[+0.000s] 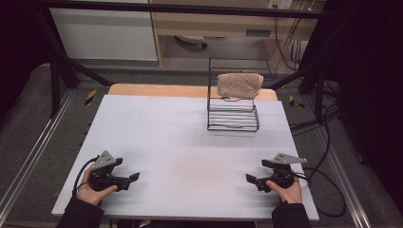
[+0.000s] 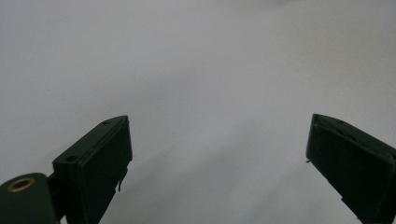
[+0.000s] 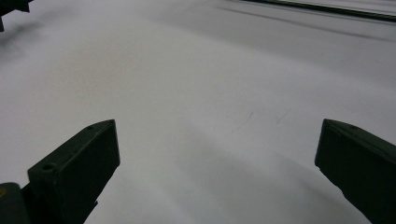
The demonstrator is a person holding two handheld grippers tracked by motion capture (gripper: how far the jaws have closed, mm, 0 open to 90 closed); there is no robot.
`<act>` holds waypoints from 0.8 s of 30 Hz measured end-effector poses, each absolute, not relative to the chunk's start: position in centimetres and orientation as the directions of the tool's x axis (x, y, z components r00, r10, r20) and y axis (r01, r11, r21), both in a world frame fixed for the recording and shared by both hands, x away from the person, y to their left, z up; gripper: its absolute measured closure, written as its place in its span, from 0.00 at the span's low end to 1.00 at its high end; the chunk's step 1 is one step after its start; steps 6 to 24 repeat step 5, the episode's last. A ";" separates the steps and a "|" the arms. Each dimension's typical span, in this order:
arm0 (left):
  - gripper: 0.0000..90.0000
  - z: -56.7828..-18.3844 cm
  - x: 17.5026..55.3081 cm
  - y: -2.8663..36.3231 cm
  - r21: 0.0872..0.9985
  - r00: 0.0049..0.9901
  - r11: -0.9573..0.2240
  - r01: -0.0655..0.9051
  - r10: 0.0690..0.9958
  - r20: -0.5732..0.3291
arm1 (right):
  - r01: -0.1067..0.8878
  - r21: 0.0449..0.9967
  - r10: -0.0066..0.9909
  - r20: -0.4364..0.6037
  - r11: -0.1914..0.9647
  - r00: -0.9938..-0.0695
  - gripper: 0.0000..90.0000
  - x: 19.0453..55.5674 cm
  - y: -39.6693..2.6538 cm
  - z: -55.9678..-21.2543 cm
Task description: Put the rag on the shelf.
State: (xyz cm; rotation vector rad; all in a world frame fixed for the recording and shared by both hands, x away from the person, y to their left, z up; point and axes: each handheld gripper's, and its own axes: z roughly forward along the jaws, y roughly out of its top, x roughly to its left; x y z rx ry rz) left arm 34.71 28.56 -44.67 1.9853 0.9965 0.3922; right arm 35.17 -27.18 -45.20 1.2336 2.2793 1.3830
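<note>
A beige folded towel (image 1: 239,85) hangs over the top bar of a black wire rack (image 1: 233,119) at the back right of the white table (image 1: 180,137). My left gripper (image 1: 128,171) rests near the front left corner, held in a hand and pointing right. Its jaws stand wide apart with nothing between them, as the left gripper view (image 2: 217,154) shows over bare white surface. Near the front right my right gripper (image 1: 257,171) points left, also open and empty, with only tabletop between its jaws in the right gripper view (image 3: 217,158). Both are far from the rack.
Black cables (image 1: 328,190) trail off the table's right edge to the floor. A black frame with diagonal struts (image 1: 71,66) surrounds the table. Wooden furniture and a white panel (image 1: 104,33) stand behind.
</note>
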 end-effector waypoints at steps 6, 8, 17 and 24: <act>0.08 -44.8 34.7 28.7 0.805 0.631 -0.314 0.504 0.770 -0.095 | 0.555 0.801 0.740 0.231 0.224 -0.632 0.01 35.2 -27.1 -45.3; 0.08 -44.8 34.7 28.7 0.805 0.631 -0.314 0.504 0.770 -0.095 | 0.555 0.801 0.740 0.231 0.224 -0.632 0.01 35.2 -27.1 -45.3; 0.08 -44.8 34.7 28.7 0.805 0.631 -0.314 0.504 0.770 -0.095 | 0.555 0.801 0.740 0.231 0.224 -0.632 0.01 35.2 -27.1 -45.3; 0.08 -44.8 34.7 28.7 0.805 0.631 -0.314 0.504 0.770 -0.095 | 0.555 0.801 0.740 0.231 0.224 -0.632 0.01 35.2 -27.1 -45.3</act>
